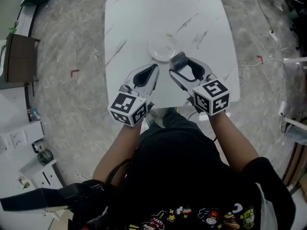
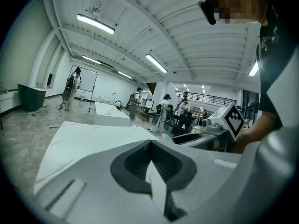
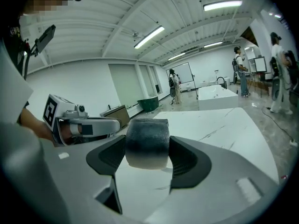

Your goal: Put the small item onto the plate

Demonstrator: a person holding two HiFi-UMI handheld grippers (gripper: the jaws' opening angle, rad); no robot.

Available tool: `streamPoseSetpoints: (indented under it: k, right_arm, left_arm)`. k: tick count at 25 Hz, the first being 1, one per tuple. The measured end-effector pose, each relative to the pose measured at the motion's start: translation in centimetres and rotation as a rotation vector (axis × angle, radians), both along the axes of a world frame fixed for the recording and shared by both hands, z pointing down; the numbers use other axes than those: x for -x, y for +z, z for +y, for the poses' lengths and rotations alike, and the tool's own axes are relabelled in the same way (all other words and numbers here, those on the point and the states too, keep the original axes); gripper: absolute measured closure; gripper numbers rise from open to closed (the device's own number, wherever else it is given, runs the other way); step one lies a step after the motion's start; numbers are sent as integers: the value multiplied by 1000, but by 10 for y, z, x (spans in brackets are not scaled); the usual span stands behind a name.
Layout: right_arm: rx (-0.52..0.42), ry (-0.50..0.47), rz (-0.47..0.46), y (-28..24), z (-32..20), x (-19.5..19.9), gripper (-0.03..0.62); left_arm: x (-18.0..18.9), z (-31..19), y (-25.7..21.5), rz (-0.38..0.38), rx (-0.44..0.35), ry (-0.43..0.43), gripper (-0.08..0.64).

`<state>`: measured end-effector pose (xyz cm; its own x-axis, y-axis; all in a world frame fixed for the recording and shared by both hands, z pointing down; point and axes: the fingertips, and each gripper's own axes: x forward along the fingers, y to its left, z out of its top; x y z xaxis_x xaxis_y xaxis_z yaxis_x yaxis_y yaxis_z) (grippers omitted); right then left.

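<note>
Lying clamped inside the right tongs [image 3: 148, 158]: small item [image 3: 147, 141].
</note>
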<state>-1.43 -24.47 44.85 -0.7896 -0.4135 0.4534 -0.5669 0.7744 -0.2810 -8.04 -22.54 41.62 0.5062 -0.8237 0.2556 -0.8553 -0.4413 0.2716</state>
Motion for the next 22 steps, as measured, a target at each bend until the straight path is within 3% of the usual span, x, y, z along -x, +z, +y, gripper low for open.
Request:
streamPoseSetpoints:
  k: [12, 22]
  right_arm:
    - [-57, -221, 217, 92, -60, 26, 273]
    - [-72, -335, 350, 141, -93, 43, 273]
  left_arm:
    - [13, -37, 74, -6, 148, -149, 560]
    - [9, -40, 97, 4, 195, -172, 560]
